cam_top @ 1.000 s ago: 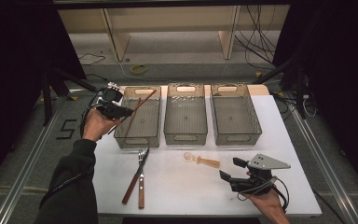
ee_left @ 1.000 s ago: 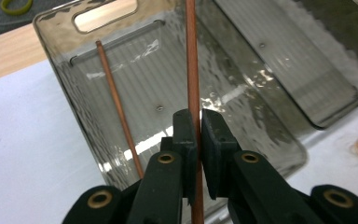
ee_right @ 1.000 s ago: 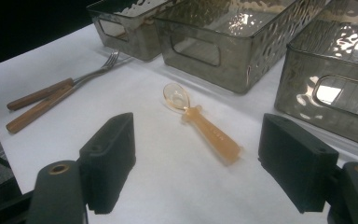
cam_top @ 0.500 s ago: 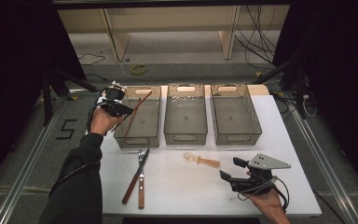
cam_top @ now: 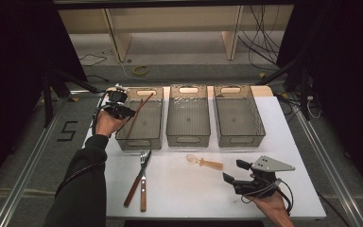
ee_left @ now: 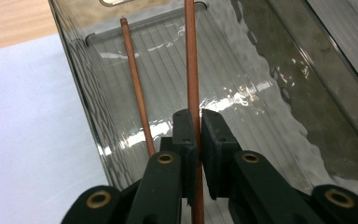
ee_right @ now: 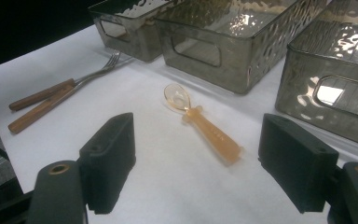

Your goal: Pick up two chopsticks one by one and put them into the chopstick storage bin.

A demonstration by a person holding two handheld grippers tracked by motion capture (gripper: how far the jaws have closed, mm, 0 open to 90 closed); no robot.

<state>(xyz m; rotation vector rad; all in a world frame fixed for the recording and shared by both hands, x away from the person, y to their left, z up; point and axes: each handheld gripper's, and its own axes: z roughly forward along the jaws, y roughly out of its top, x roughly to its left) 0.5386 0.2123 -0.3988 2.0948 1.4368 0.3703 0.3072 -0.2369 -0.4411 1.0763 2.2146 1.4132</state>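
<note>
Reddish-brown wooden chopstick (ee_left: 192, 70), clamped in the left gripper (cam_top: 121, 110), slants over the leftmost of three smoky translucent plastic bins (cam_top: 147, 137); a second matching chopstick (ee_left: 136, 88) lies inside that bin. The right gripper (cam_top: 242, 176) hovers released above the white-covered bench (cam_top: 184, 189), near an amber plastic spoon (cam_top: 204, 163) and wooden-handled fork and knife (cam_top: 141, 179). Grey floor with metal rails surrounds the bench, wooden shelf legs (cam_top: 113, 30) and loose cables (cam_top: 260, 42) behind. A black "5" (cam_top: 68, 131) marks the floor.

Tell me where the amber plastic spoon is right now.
The amber spoon lies on the white table in the high view, before the middle bin, between the forks and the right gripper.
</note>
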